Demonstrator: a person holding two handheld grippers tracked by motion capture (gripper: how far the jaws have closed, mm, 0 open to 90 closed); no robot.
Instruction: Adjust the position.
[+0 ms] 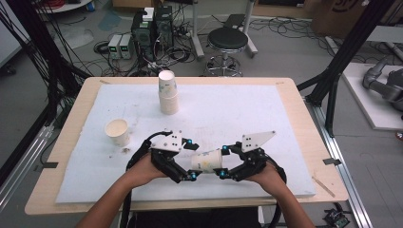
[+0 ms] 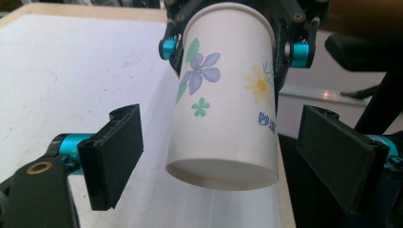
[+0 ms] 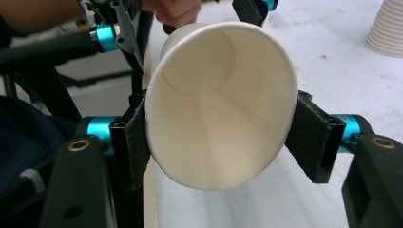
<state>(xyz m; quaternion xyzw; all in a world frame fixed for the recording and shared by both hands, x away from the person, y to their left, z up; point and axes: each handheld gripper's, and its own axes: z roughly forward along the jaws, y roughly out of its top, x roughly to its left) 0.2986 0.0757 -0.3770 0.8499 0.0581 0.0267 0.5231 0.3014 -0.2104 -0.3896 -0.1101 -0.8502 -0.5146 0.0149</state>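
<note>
A paper cup (image 1: 207,160) printed with flowers lies on its side in the air between my two grippers, just above the white mat near the table's front. My right gripper (image 1: 223,161) is shut on it at the rim end; in the right gripper view both pads (image 3: 133,137) press the sides of the cup (image 3: 223,109), whose open mouth faces the camera. My left gripper (image 1: 191,159) stands open around the cup's base end. In the left gripper view the cup (image 2: 223,109) hangs between the pads (image 2: 116,152), with a gap on each side.
A stack of paper cups (image 1: 168,92) stands at the back middle of the white mat (image 1: 247,109), and a single upright cup (image 1: 117,131) at the left. The wooden table's front edge (image 1: 166,205) runs just below my hands.
</note>
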